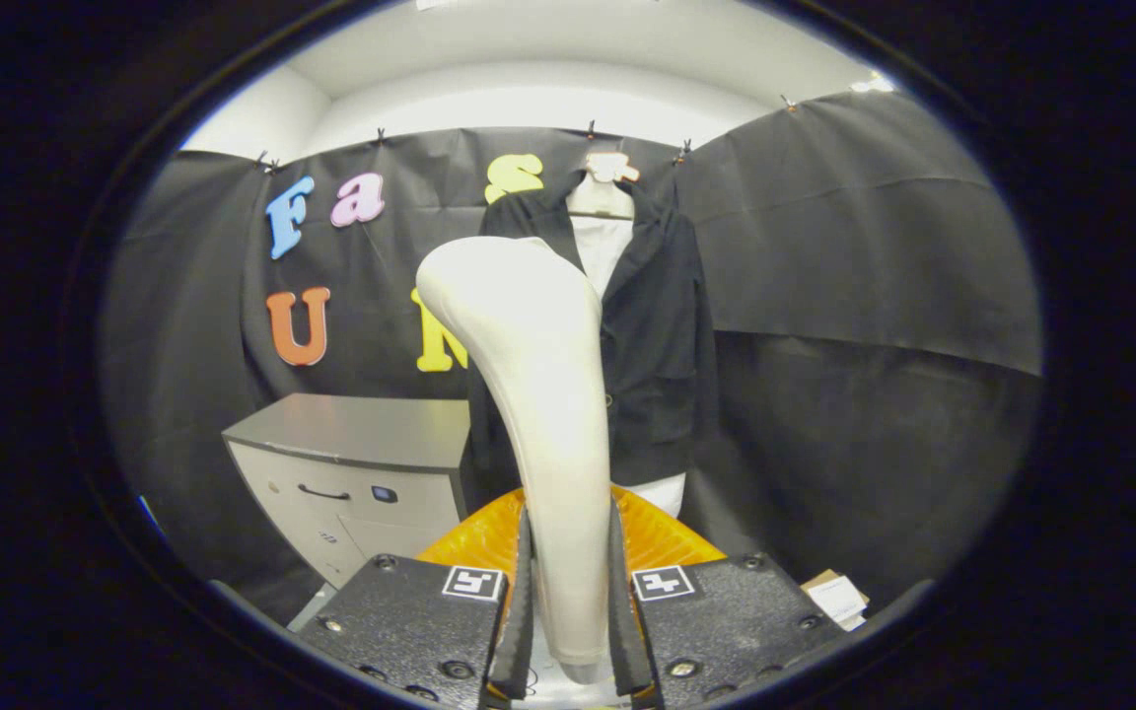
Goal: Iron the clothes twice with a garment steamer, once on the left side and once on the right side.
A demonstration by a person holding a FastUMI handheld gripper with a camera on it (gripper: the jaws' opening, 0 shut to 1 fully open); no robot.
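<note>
In the gripper view, the gripper sits at the bottom centre of the frame, its two fingers pressed against either side of the garment steamer handle, holding it firmly. The steamer rises through the middle of the frame and its head curves toward the upper left, seemingly held upright so the steam face can meet the cloth. Beyond it, in the upper centre, a dark jacket hangs on a hanger against the booth wall, spread flat for steaming; the steamer looks apart from it. An orange ribbed base lies behind the fingers. A grey drawer cabinet stands at lower left.
</note>
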